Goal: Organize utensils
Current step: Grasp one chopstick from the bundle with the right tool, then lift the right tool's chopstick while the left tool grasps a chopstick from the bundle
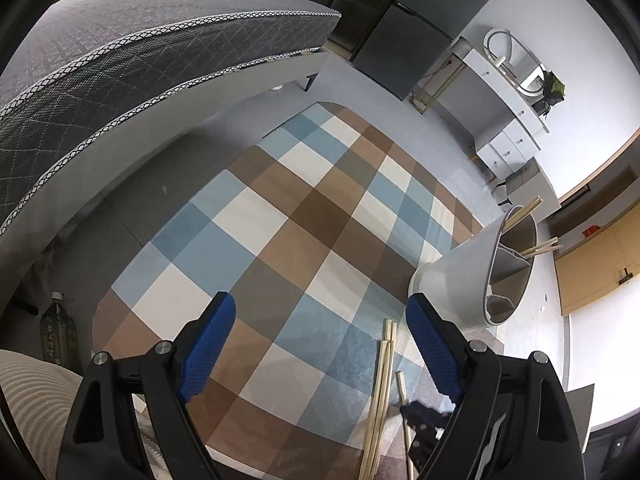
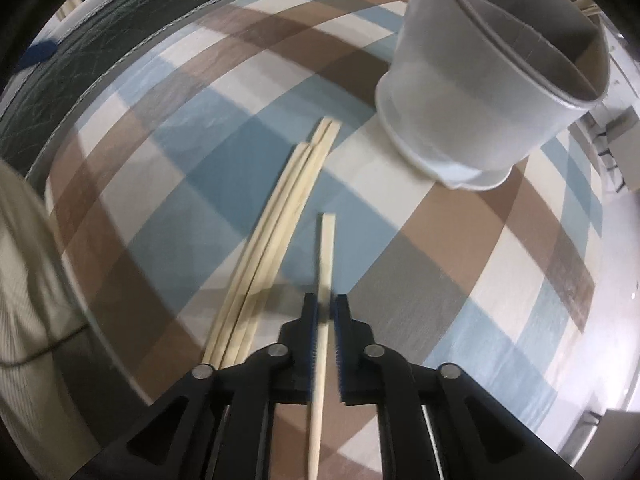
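Observation:
My right gripper [image 2: 325,300] is shut on a single pale wooden chopstick [image 2: 326,256], whose square end sticks out ahead of the jaws over the checkered rug [image 2: 460,280]. Several loose chopsticks [image 2: 276,220] lie side by side on the rug just left of it. A white divided utensil holder [image 2: 480,92] stands ahead to the right. In the left wrist view the same holder [image 1: 472,280] has chopsticks [image 1: 520,212] in it. My left gripper [image 1: 320,304] hangs open above the rug, nothing between its blue pads [image 1: 208,340]. The right gripper [image 1: 420,416] shows dark at lower right.
A grey quilted mattress [image 1: 120,60] borders the rug on the left. A green bottle [image 1: 56,332] stands on the floor beside a beige cushion [image 1: 28,400]. A dark fridge [image 1: 420,28] and a white desk [image 1: 500,92] stand against the far wall.

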Demonstrator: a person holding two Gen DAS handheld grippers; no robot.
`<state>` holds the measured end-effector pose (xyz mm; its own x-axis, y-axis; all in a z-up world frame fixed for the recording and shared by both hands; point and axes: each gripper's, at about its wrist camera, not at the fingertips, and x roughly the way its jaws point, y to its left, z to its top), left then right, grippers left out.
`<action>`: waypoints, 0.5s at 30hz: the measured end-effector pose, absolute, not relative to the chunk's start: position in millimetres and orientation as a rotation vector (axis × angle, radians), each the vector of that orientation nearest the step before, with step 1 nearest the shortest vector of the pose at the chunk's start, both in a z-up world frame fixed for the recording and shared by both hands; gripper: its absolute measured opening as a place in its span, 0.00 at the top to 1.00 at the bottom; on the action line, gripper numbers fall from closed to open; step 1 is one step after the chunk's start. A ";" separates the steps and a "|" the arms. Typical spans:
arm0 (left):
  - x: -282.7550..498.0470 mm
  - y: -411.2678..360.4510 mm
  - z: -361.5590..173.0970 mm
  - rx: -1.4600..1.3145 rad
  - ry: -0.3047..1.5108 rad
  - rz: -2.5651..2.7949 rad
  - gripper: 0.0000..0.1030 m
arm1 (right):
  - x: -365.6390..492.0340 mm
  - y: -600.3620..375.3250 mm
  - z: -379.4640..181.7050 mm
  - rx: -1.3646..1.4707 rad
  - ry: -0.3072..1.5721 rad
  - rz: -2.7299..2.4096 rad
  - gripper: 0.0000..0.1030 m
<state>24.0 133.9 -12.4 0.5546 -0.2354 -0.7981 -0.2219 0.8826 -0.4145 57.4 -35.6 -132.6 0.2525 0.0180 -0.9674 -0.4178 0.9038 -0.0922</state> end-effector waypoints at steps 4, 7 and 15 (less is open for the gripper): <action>23.1 136.3 -13.6 -0.504 0.999 0.008 0.19 | 70.3 -29.3 -128.2 -0.357 1.262 0.303 0.88; 23.4 137.5 -16.5 -0.497 1.013 0.019 0.19 | 79.7 -17.8 -125.4 -0.369 1.244 0.306 0.87; 28.1 126.7 -30.1 -0.415 1.064 0.044 0.19 | 80.9 -37.0 -114.8 -0.242 1.168 0.314 0.95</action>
